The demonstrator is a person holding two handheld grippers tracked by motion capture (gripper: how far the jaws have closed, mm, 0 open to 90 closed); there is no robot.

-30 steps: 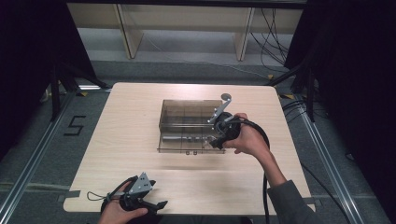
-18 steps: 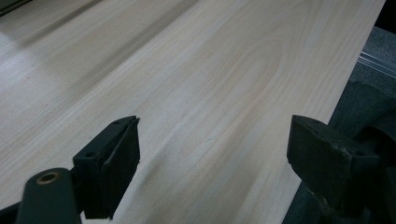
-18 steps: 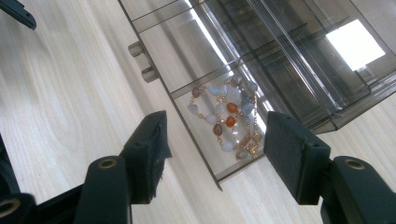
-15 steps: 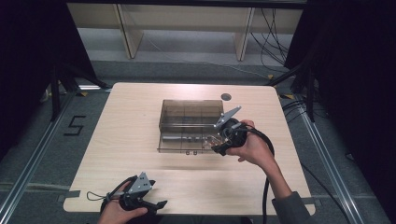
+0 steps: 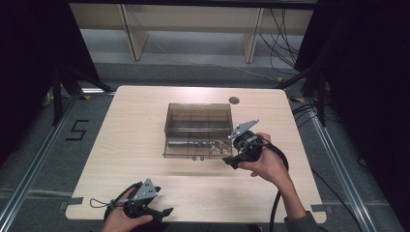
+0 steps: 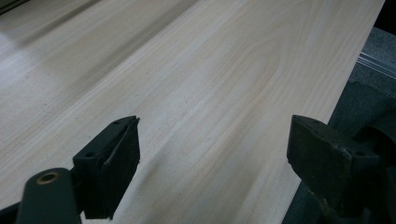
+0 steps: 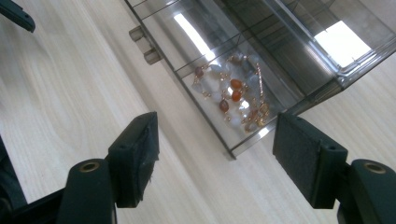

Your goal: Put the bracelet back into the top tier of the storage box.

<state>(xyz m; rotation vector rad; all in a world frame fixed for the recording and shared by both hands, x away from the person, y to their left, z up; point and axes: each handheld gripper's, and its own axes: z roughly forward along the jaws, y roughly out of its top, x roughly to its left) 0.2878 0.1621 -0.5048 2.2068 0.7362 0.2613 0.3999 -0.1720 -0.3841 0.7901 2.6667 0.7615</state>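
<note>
1. High view. Pale wood table (image 5: 145,145) on a grey floor, shelving behind, dark curtains at both sides. A clear plastic box (image 5: 198,126) with compartments sits near the middle, latches facing you; a small dark disc (image 5: 234,100) lies well apart toward the far edge.
2. Same view. Your right gripper (image 5: 231,161) hangs just off the box's near right corner, tips pointed at it. Its jaws have just been opening, with nothing between them. I read that as lining up on the front edge or lid, not holding anything.
3. Same view. Your left gripper (image 5: 162,211) rests at the near table edge, well apart from the box, likely parked so it stays out of the right hand's way.
4. Left gripper view. Bare wood grain under the left gripper (image 6: 212,154); jaws stand wide, nothing in them, floor past the table edge at right.
5. Right gripper view. The right gripper (image 7: 215,156) has its jaws spread wide, straddling the box (image 7: 280,51) corner without touching. Beaded jewellery (image 7: 233,95), orange and pale stones on a gold chain, lies inside the nearest compartment, which is probably why you are working this corner.
</note>
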